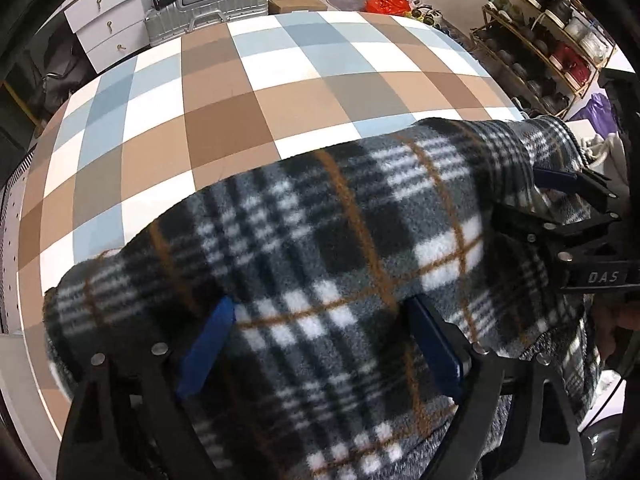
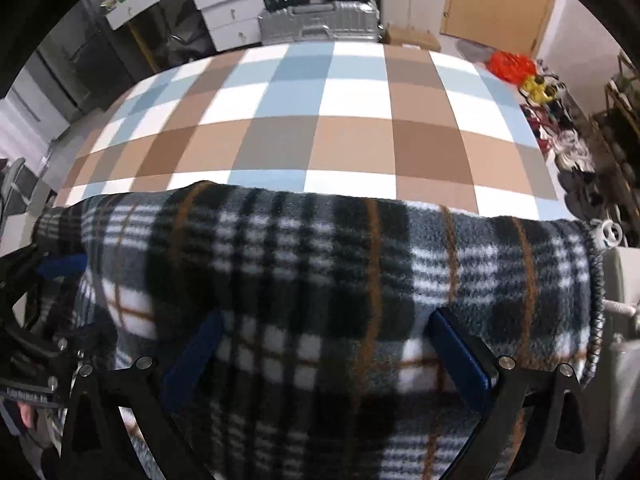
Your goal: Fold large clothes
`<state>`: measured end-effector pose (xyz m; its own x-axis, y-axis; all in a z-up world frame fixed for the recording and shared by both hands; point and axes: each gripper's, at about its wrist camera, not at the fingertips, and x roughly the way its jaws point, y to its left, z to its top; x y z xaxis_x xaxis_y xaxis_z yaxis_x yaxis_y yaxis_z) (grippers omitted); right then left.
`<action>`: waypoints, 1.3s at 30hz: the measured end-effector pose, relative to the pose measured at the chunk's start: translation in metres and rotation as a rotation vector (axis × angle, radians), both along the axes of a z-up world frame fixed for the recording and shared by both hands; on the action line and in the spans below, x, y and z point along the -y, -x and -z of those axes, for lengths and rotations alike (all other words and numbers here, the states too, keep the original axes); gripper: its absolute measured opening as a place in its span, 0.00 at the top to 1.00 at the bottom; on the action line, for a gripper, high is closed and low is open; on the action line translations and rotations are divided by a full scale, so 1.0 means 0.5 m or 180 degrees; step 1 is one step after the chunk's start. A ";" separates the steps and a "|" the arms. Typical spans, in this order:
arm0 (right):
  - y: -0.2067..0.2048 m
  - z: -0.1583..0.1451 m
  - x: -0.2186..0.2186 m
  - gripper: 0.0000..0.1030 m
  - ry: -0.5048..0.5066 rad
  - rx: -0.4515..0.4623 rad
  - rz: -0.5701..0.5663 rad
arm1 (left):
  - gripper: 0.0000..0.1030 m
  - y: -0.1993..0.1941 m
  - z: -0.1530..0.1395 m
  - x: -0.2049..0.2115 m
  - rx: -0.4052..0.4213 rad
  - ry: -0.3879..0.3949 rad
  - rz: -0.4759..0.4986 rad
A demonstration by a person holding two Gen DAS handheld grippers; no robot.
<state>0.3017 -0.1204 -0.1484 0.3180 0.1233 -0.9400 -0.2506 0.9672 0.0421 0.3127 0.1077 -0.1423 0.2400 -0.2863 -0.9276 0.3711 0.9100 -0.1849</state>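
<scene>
A black, white and grey plaid fleece garment (image 1: 320, 240) with orange lines is bunched at the near edge of a checked table (image 1: 224, 104). My left gripper (image 1: 320, 340) has its blue pads wide apart with a thick fold of fleece between them. My right gripper (image 2: 324, 354) stands the same way, pads wide apart with the fleece (image 2: 320, 260) between them. The right gripper also shows in the left wrist view (image 1: 560, 188) at the garment's right end. The left gripper shows in the right wrist view (image 2: 60, 264) at its left end.
The table (image 2: 320, 132) has a brown, blue and white checked cloth. Behind it stand a silver suitcase (image 1: 208, 4), white drawers (image 1: 108, 16) and a cardboard box (image 1: 292, 2). A shoe rack (image 1: 544, 40) stands to the right. Shoes (image 2: 560, 140) lie on the floor.
</scene>
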 end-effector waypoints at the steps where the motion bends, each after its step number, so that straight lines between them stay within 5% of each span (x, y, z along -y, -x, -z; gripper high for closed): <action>1: 0.015 -0.018 0.008 0.00 -0.0081 0.0048 -0.0032 | 0.17 0.009 -0.005 -0.007 -0.0010 -0.0002 0.0006; 5: 0.086 -0.050 0.059 0.00 -0.0232 0.0188 -0.0160 | 0.17 0.058 -0.010 -0.066 -0.0050 0.0086 0.0044; 9: 0.123 0.027 0.053 0.00 0.0109 -0.0092 -0.0383 | 0.17 0.077 0.043 -0.079 -0.0045 -0.0110 0.0108; 11: 0.132 0.029 0.051 0.00 0.0120 0.0080 -0.0289 | 0.17 0.087 0.047 -0.076 0.0114 -0.0099 0.0053; 15: 0.137 0.017 0.040 0.00 0.0226 0.0122 -0.0075 | 0.17 0.117 0.037 -0.030 0.0386 -0.0569 -0.0119; 18: 0.180 -0.042 0.052 0.01 -0.0345 0.0189 0.0067 | 0.17 0.162 -0.021 -0.032 0.0644 -0.0331 -0.0301; 22: 0.299 -0.142 0.048 0.00 -0.0854 0.0580 -0.0004 | 0.17 0.263 -0.115 -0.061 0.1118 0.0073 -0.0603; 28: 0.498 -0.231 0.056 0.00 -0.1289 0.1371 -0.0049 | 0.16 0.429 -0.221 -0.072 0.1775 0.0287 -0.0624; 35: 0.669 -0.251 0.077 0.00 -0.1347 0.2122 0.0055 | 0.16 0.516 -0.235 -0.084 0.2046 0.0539 -0.0766; 39: 0.762 -0.253 0.096 0.00 -0.1325 0.2374 0.0039 | 0.16 0.583 -0.223 -0.081 0.2360 0.0343 -0.0870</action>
<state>-0.0794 -0.1684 -0.0216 0.8393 0.4047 -0.3630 -0.3435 0.9123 0.2228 0.0211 0.1482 -0.0306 0.8584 -0.2073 -0.4693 0.1982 0.9777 -0.0695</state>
